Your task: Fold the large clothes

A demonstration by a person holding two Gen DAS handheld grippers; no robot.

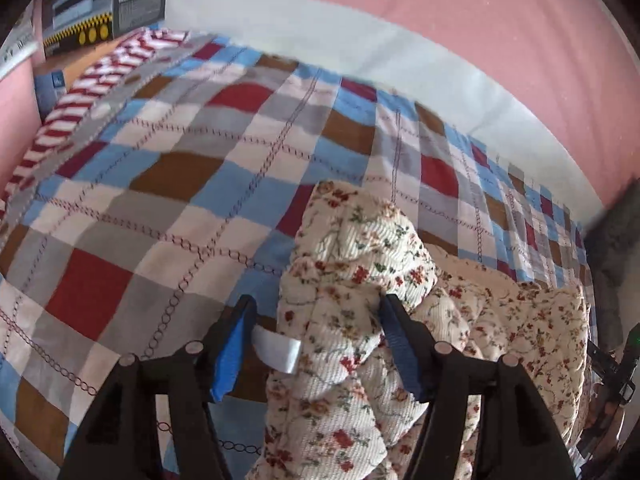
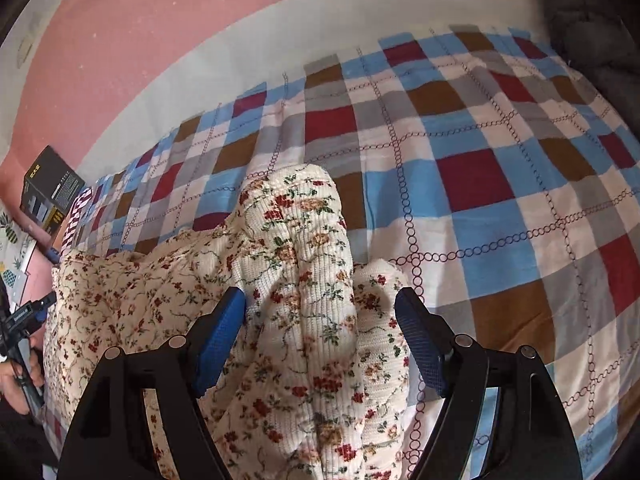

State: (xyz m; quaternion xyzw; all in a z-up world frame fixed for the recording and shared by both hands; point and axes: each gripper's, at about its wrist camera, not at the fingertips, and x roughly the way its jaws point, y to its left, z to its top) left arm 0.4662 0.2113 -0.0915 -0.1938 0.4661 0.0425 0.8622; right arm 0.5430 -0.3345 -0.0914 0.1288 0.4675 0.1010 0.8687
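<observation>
The garment (image 1: pixel 352 264), cream ribbed cloth with small red and green flowers, lies bunched on the bed near its front edge, and a fold of it rises as a hump between the fingers of each gripper. In the left wrist view the left gripper (image 1: pixel 316 340) has its jaws wide apart; the hump sits toward the right blue pad (image 1: pixel 398 344) and touches it, while the left pad stands clear of the cloth with a white label (image 1: pixel 280 350) showing in the gap beside it. More of the garment spreads flat toward the right of that view. In the right wrist view the right gripper (image 2: pixel 324 336) is also spread wide; a tall fold of the garment (image 2: pixel 304 248) runs up between the fingers, and the left blue pad (image 2: pixel 220 340) lies against it, while the right pad looks just clear of the cloth, though I cannot tell for sure. The rest of the garment lies to the left there, toward the other gripper at the frame's edge. Under everything is the checked bedsheet (image 1: pixel 168 184) in blue, red, brown, grey and white squares. A red-and-white striped cloth (image 1: pixel 96 80) lies along the bed's far left edge, with a dark box (image 1: pixel 104 4) past it against the pink wall (image 1: pixel 440 12).
</observation>
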